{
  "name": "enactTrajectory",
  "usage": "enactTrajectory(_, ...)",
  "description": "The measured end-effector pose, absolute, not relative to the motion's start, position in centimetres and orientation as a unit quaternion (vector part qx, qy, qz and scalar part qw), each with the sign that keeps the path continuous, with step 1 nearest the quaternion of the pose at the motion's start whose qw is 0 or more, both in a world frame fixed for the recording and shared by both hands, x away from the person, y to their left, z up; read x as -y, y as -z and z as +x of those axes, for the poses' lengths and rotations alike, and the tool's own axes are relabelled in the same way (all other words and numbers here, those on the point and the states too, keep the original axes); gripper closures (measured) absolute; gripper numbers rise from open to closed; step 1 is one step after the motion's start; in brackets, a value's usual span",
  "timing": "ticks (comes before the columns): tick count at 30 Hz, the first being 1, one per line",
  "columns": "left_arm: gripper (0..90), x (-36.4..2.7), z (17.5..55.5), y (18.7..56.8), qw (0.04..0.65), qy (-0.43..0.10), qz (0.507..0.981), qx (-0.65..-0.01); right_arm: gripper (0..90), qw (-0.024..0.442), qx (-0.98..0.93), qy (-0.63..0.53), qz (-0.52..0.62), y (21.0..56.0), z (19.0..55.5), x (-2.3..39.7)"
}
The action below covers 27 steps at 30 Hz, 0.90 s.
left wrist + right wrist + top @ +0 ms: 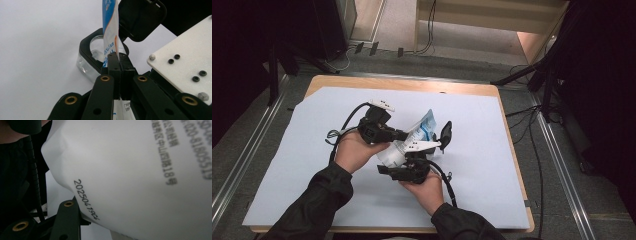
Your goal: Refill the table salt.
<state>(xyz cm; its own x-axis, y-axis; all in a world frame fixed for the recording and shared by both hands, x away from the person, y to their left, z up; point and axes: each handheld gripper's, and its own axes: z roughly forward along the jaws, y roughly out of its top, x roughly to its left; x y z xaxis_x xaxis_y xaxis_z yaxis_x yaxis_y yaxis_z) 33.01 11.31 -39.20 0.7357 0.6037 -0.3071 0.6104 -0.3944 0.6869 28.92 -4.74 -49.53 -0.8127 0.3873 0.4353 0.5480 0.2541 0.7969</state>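
A white and blue pouch [426, 124] hangs between both hands above the middle of the table. My left gripper [405, 135] comes in from the left and is shut on the pouch [110, 30] at its thin edge, jaws pressed flat together [117, 58]. My right gripper [401, 159] holds the pouch's white lower end from below; its view is close on the printed white pouch [140, 170], with one jaw against its side. Behind the pouch stands a clear jar [85, 62] with a black rim and an open black lid [142, 17], the lid [445, 133] upright.
A pale sheet [312, 150] covers the wooden table [402, 85]. Cables trail from both grippers over the sheet. Dark stands [532, 75] and loose cables lie on the floor beyond the far and right edges.
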Motion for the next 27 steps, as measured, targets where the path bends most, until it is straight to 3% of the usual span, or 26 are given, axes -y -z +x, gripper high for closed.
enactTrajectory(27, 89.5, -11.68, 33.03, 39.17, 0.427, 0.009, 0.828, -0.363, 55.6, 0.1, 0.775, 0.547, -0.3, 49.17, 29.09, 4.68)
